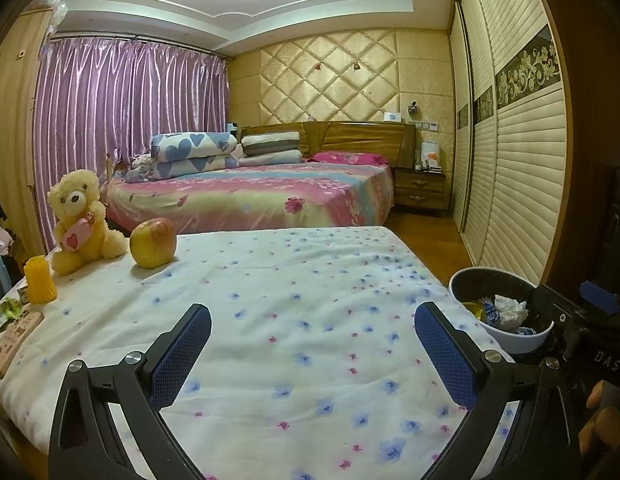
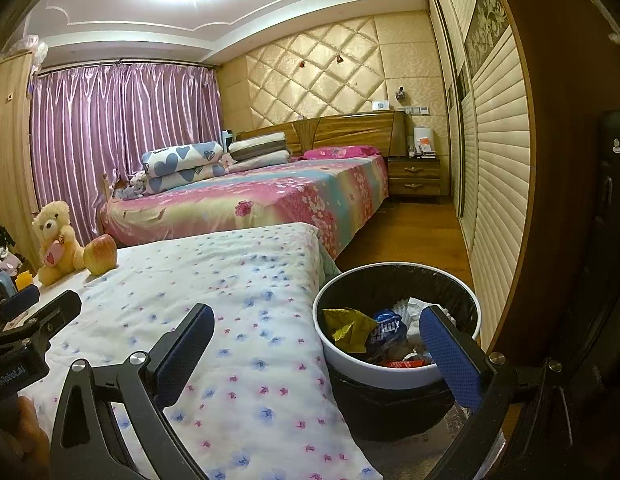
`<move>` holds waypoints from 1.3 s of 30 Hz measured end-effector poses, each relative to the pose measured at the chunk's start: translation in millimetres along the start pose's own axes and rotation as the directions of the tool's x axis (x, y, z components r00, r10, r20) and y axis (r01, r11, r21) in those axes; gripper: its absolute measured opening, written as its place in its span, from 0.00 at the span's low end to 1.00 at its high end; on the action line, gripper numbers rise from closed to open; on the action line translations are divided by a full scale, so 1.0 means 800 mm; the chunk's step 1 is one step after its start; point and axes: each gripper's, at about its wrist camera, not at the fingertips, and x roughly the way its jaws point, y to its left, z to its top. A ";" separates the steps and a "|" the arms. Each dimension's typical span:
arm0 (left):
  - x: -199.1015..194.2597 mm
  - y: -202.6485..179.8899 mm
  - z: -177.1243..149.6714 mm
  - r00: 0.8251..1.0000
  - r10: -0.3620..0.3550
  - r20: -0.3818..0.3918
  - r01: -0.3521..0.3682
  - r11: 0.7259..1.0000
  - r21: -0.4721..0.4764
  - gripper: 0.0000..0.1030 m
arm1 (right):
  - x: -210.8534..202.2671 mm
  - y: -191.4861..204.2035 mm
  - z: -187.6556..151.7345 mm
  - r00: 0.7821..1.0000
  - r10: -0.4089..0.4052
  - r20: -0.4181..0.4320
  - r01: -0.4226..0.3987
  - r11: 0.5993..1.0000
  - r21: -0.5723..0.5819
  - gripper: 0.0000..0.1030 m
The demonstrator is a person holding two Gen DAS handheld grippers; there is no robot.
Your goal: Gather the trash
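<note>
Right now the left claw (image 1: 313, 322) is spread wide with nothing between its blue pads, hovering over the flowered cloth (image 1: 293, 300) that covers the worktop. The right claw (image 2: 316, 326) is likewise released and empty; its left finger hangs over the cloth's edge and its right finger (image 2: 450, 354) sits in front of the bin's rim.

The bin (image 2: 390, 372), white-rimmed with a black liner, stands on the floor just beside the right edge of the cloth. Inside it lies the collected trash: a crumpled yellow wrapper (image 2: 348, 326), a blue printed wrapper (image 2: 386, 332), white crumpled paper (image 2: 414, 306) and a red scrap (image 2: 402, 364). From the left wrist view the same bin appears at the cloth's right corner, with the other claw's black body partly covering it.

At the far left corner of the cloth, well apart from the bin, sit an apple (image 1: 153, 243) and a yellow teddy bear (image 1: 81, 222) holding a pink heart, almost touching each other. Nearer along the left edge stand a yellow ribbed cup (image 1: 39, 279), a flat printed box (image 1: 13, 338) and a green packet (image 1: 5, 312). Beyond the cloth, a bed (image 1: 261, 196) with a pink flowered sheet carries folded quilts, and purple curtains (image 1: 125, 108) hang behind it
</note>
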 end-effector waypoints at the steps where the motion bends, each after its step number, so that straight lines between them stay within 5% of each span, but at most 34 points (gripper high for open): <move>1: 0.001 0.000 0.000 1.000 -0.001 -0.004 0.001 1.000 0.002 1.00 | 0.000 0.000 0.000 1.000 0.001 0.000 -0.001 1.000 0.001 1.00; 39: 0.001 0.003 0.001 1.000 -0.013 -0.005 0.013 1.000 0.006 1.00 | 0.000 0.000 0.000 1.000 0.006 0.006 -0.006 1.000 0.000 1.00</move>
